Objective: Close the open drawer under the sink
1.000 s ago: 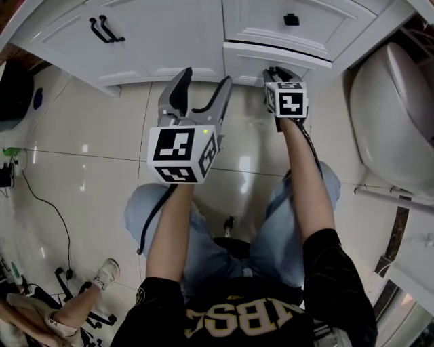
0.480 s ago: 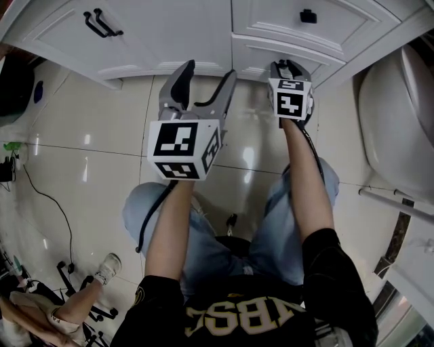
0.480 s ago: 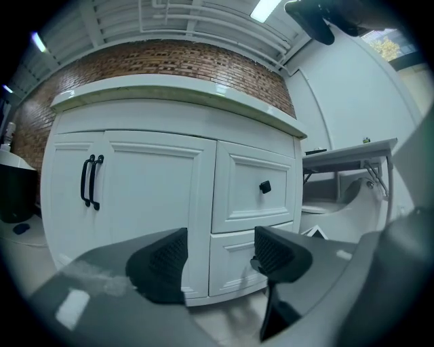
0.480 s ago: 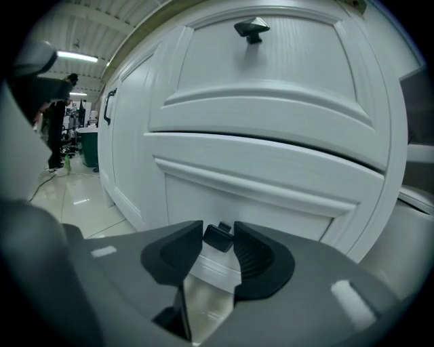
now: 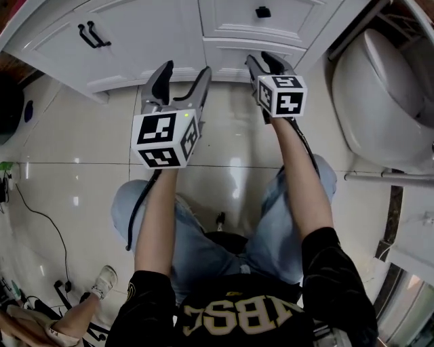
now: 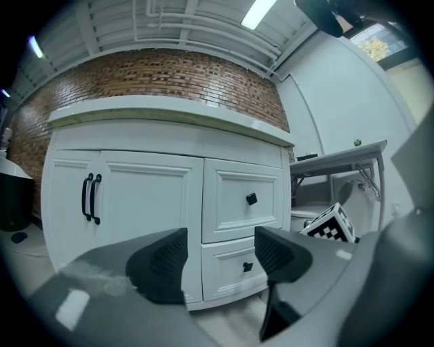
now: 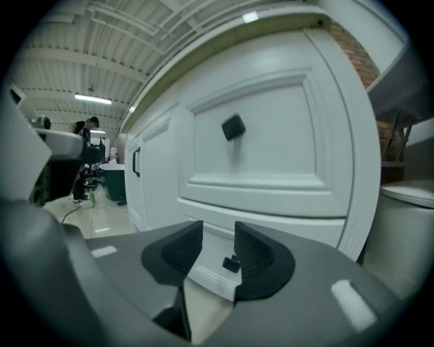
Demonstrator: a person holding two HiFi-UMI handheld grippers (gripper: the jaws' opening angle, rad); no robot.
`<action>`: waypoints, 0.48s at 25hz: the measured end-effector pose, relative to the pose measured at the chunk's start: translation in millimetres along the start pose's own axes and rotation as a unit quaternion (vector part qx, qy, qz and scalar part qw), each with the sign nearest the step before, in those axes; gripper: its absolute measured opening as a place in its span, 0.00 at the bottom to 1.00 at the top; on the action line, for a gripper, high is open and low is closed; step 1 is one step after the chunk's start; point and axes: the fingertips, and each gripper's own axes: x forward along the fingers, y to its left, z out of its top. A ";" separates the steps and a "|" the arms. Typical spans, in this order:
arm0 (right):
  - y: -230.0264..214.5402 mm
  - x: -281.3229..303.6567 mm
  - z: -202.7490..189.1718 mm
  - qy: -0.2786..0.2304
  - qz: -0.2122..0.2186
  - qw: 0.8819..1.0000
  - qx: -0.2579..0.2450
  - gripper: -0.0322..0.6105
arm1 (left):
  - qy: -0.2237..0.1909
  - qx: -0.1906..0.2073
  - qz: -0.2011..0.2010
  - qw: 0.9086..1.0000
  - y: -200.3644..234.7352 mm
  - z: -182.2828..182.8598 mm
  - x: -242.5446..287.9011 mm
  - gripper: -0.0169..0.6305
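Observation:
The white lower drawer (image 5: pixel 252 49) under the counter sits below an upper drawer (image 5: pixel 261 20) with a black knob. In the left gripper view the lower drawer (image 6: pixel 227 272) looks close to flush with the cabinet face. My right gripper (image 5: pixel 263 61) hovers just in front of this drawer, pointing at it. Its jaws stand a little apart with nothing between them, and the drawer's black knob (image 7: pixel 230 264) shows through the gap of the right gripper (image 7: pixel 218 247). My left gripper (image 5: pixel 184 71) is held wide open and empty, further back, left of the drawers and aimed at the cabinet (image 6: pixel 220 254).
Double cabinet doors with black handles (image 5: pixel 89 34) stand left of the drawers. A white toilet (image 5: pixel 380 95) is close on the right. The person's knees (image 5: pixel 203 230) are on the glossy tiled floor (image 5: pixel 81 135). A cable (image 5: pixel 41 217) and another person's shoe (image 5: pixel 103 281) lie at the left.
My right gripper has lifted off the lower drawer's front and its jaws have parted slightly. The drawer juts out less than before. The left gripper has kept its pose.

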 end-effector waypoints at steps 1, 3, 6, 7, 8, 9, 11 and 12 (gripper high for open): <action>5.0 -13.4 9.2 -0.017 0.002 1.000 -0.002 0.28 | -0.003 0.003 -0.003 1.000 -5.2 2.5 -3.4 0.50; 13.0 -40.6 26.2 -0.048 0.006 0.999 -0.004 0.28 | -0.010 0.005 -0.007 1.000 -15.3 7.8 -10.3 0.50; 19.0 -80.0 46.6 -0.080 0.002 0.997 -0.014 0.28 | -0.022 0.007 -0.013 1.000 -28.0 16.0 -21.3 0.50; 19.9 -92.7 50.6 -0.085 -0.001 0.996 -0.019 0.29 | -0.025 0.009 -0.015 1.000 -32.3 18.2 -25.7 0.50; 20.1 -105.2 53.3 -0.089 -0.005 0.996 -0.023 0.30 | -0.027 0.011 -0.018 0.999 -37.2 20.4 -30.4 0.50; 19.8 -117.5 55.4 -0.092 -0.011 0.995 -0.027 0.31 | -0.030 0.013 -0.021 0.999 -42.5 22.6 -35.3 0.50; 19.7 -141.0 61.1 -0.101 -0.021 0.994 -0.034 0.35 | -0.038 0.017 -0.028 0.999 -53.1 26.6 -45.0 0.50; 20.8 -152.2 64.5 -0.108 -0.025 0.993 -0.037 0.38 | -0.041 0.019 -0.032 0.998 -57.8 27.7 -49.4 0.50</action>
